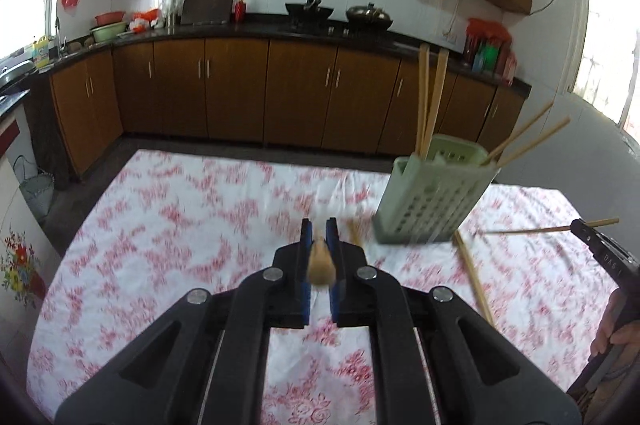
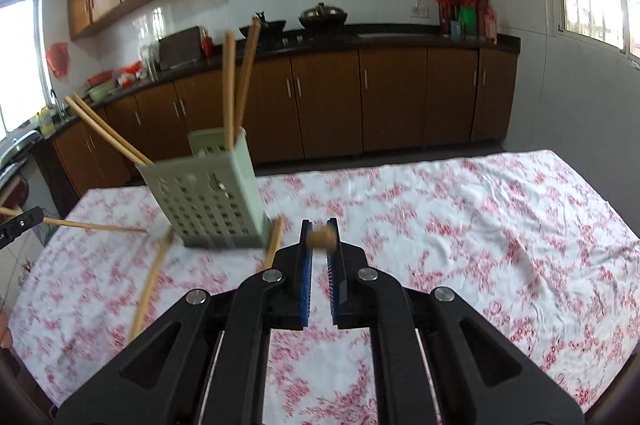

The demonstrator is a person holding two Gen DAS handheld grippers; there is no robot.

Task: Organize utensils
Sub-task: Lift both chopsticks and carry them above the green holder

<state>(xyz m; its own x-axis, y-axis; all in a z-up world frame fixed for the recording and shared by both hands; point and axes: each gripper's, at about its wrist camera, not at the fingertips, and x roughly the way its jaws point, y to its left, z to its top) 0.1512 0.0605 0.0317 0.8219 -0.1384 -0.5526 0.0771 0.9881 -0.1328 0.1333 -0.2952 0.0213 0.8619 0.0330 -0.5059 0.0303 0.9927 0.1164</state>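
Near the green holder [image 1: 430, 197] on the counter [image 1: 180, 225], both grippers [image 1: 320, 229] [image 2: 319, 231] pinch a chopstick [image 1: 320, 261] [image 2: 322, 238] between nearly closed fingers, each to be tipped upright and dropped in, I'd say.

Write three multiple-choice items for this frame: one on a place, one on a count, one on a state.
1. Where does the green utensil holder stand?
A. on the floral tablecloth
B. on the kitchen counter
C. in the sink

2. How many chopsticks stick out of the holder?
A. one
B. four
C. seven

3. What is the right gripper doing?
A. open, holding nothing
B. shut on a chopstick
C. shut on a spoon

Key: 1 A, its base rests on the cloth; 2 B, two upright and two leaning; 3 B, a wooden end sits between the jaws.
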